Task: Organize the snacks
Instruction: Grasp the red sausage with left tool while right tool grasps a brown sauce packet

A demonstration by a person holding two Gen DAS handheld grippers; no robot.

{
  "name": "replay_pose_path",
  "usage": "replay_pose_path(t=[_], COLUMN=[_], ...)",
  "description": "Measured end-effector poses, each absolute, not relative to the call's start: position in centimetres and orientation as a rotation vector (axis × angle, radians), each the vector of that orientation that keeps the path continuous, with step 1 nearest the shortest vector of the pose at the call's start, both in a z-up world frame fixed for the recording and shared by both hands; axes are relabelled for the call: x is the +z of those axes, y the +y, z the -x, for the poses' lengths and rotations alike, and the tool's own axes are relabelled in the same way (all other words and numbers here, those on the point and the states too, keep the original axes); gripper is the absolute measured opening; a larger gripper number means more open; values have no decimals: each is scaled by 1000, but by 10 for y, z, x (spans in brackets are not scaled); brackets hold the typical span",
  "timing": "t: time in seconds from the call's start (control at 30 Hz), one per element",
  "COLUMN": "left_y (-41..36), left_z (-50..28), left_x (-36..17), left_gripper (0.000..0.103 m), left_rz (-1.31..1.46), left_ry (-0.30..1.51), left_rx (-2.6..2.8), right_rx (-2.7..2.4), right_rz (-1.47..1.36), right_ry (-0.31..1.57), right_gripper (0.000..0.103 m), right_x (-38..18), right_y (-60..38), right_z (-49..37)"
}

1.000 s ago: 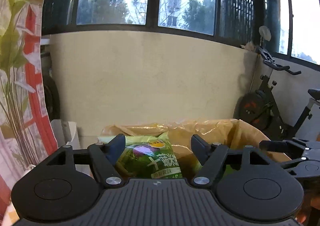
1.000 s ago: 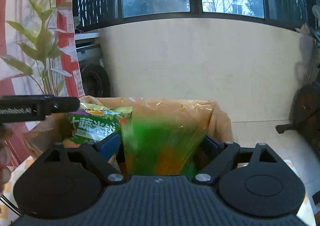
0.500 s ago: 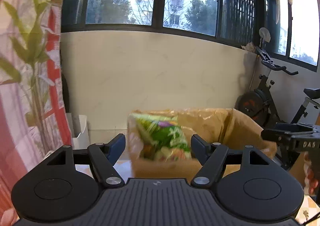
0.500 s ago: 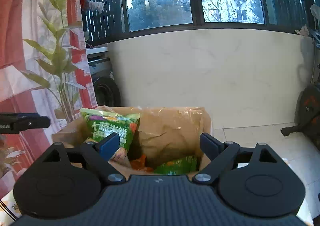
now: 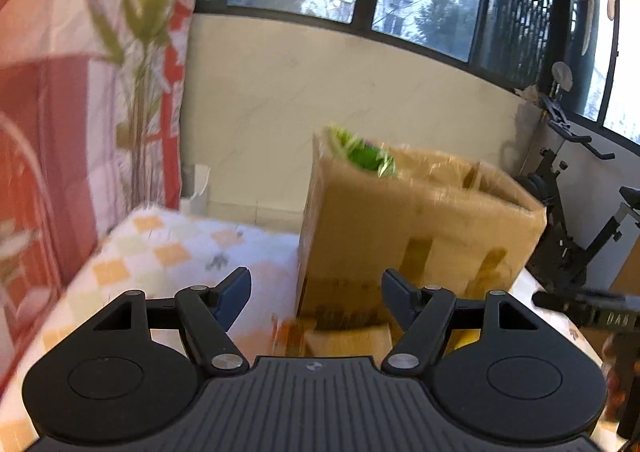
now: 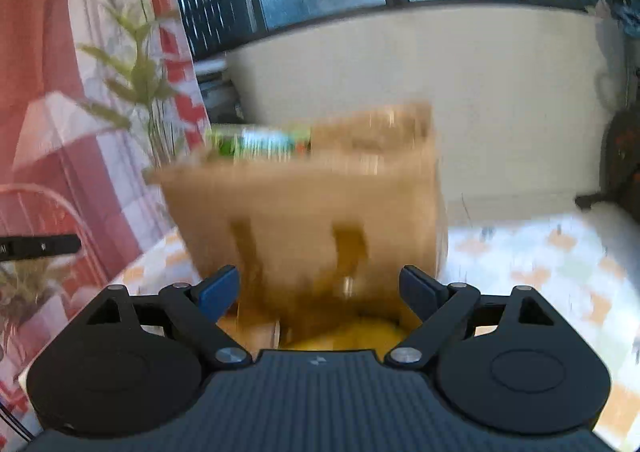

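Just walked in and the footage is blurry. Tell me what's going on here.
A person is sorting snacks with a handheld gripper in each hand. Both the left gripper and right gripper are open and empty, facing a cardboard box that stands on a checkered cloth. A green snack bag pokes out of the box top. Some yellow packaging lies in front of the box, too blurred to identify.

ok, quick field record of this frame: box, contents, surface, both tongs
box: cardboard box, open top, standing on surface
contents: green snack bag sticking up at the box's left end; rest hidden
surface: checked cloth
left tongs: open, empty
right tongs: open, empty
image: motion blur, print unreadable
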State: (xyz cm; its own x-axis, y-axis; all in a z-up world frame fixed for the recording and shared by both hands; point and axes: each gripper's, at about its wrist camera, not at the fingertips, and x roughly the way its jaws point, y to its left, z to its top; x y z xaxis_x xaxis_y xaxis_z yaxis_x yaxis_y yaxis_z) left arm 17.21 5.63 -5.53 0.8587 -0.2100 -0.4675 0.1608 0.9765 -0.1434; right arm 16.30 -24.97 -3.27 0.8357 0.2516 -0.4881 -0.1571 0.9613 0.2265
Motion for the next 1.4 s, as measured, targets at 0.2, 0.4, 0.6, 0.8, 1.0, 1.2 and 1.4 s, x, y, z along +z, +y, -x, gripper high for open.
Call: replay_pose_path(t=[0.2, 0.4, 0.6, 0.8, 1.0, 1.2, 1.4], left_y=[57, 56, 67, 77, 73, 65, 54], left_z=[-151, -139, -133, -136, -145, -151, -161], left_x=[-90, -119, -140, -145, -156, -164, -174], left_gripper=[74, 74, 74, 73, 73, 73, 73], left_rz=[79, 25, 83, 107, 104, 63, 24], left_ry=[545, 574, 628, 638, 673, 711, 753], left_rx=[-176, -168, -146, -114, -121, -137, -144], right_rx=[196, 155, 201, 187, 208, 232, 271], right_rz=[-292, -273, -130, -40, 64, 62, 82], right_ry=[735, 916, 992, 974, 923, 877, 813], right_gripper=[86, 77, 62, 59, 51, 44, 44], right_x=[-90, -124, -131, -137, -140, -143, -149], right_y=[-230, -211, -180, -167, -163, -170, -182], right_z=[-122, -99, -99, -103, -106, -112, -130])
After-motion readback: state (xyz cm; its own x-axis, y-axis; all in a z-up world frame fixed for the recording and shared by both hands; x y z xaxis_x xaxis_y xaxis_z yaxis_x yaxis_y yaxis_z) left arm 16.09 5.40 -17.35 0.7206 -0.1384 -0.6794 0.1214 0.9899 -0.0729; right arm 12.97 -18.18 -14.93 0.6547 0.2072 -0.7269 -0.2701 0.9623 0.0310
